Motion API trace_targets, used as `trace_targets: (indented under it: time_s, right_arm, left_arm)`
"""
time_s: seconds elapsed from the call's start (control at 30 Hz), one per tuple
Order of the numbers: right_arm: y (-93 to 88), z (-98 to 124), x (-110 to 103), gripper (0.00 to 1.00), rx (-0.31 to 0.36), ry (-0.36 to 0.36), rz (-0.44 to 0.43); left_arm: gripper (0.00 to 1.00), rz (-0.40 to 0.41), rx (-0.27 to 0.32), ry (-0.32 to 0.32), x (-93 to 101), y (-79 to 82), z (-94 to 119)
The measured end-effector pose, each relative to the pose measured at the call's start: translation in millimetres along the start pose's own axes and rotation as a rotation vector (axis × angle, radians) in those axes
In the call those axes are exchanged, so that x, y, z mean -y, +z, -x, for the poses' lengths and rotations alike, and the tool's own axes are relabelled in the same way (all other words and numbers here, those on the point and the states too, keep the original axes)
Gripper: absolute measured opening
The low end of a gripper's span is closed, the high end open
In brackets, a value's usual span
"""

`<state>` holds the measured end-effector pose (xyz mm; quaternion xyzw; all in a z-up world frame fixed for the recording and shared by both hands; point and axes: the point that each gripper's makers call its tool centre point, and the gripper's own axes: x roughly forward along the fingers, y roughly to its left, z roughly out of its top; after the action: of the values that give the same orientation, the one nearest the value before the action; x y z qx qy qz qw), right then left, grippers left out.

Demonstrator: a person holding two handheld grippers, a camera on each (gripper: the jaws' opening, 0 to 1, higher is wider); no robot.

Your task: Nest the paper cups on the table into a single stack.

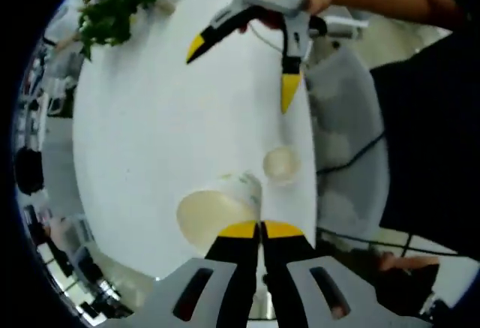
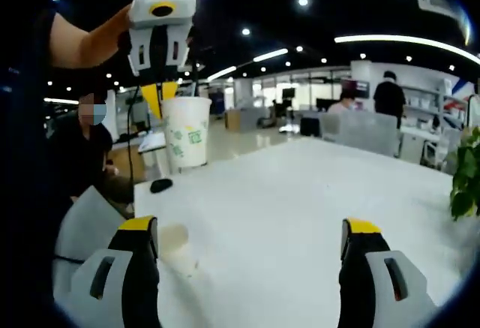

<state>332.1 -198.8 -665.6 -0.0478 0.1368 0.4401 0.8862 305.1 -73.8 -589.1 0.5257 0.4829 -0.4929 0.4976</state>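
Paper cup pinched by its rim in the closed left gripper hangs above the second cup near the table edge; right gripper wide open, empty; recommend centring before lowering straight.

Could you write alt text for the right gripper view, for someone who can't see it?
The left claw holds a paper cup by its rim above a white table. The right claw is open, near a second cup on the table.
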Motion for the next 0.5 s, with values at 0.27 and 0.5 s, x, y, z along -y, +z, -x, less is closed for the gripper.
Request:
trace_targets:
  time_s: [0.27, 0.5]
  right_arm:
    - [-5.7, 0.4, -0.2, 1.0, -0.01, -0.012, 0.021]
    - [-5.2, 3.4, 3.6, 1.0, 0.004, -0.039, 0.029]
  left_arm:
    - [0.0, 0.016, 0.023, -0.004, -0.5, 4.7, 4.4]
    - [0.0, -0.013, 0.021, 0.006, 0.9, 5.9, -0.2]
